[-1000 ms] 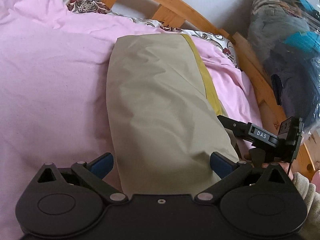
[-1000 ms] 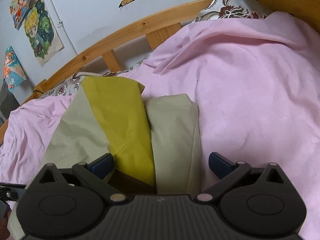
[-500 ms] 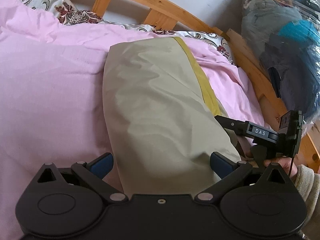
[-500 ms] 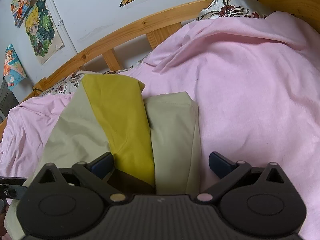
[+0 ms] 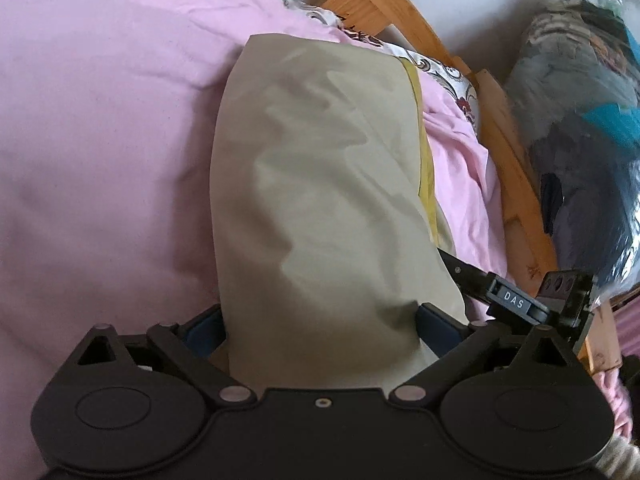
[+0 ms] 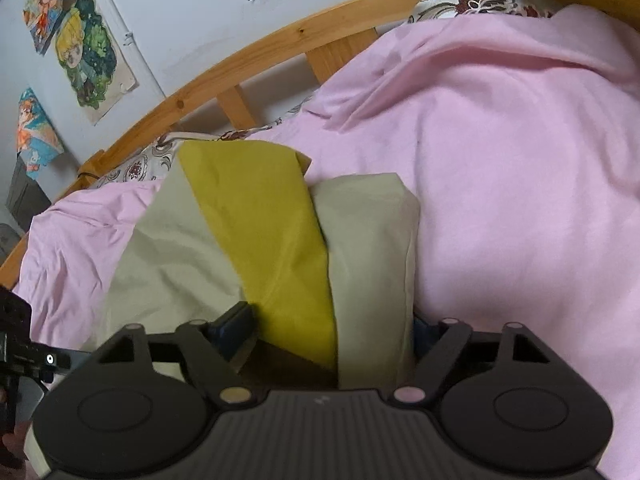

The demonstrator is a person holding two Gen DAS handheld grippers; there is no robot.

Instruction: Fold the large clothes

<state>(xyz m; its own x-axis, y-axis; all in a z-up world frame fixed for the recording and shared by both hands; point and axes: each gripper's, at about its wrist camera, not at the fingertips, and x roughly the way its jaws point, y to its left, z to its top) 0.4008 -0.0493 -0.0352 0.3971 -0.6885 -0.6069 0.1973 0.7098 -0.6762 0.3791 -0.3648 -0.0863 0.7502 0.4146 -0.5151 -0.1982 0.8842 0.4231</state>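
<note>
Beige-and-mustard folded garment (image 5: pixel 320 184) lies centre frame on pink bedsheet (image 5: pixel 100 140). Left gripper (image 5: pixel 320 322) jaws spread, straddling its near end. Right gripper (image 6: pixel 332 330) jaws just been closing, garment between them, pad contact unclear.

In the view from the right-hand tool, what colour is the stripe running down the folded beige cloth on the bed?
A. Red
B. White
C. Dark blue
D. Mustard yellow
D: a mustard-yellow band runs down the beige cloth, which lies on the pink bedcover.
</note>
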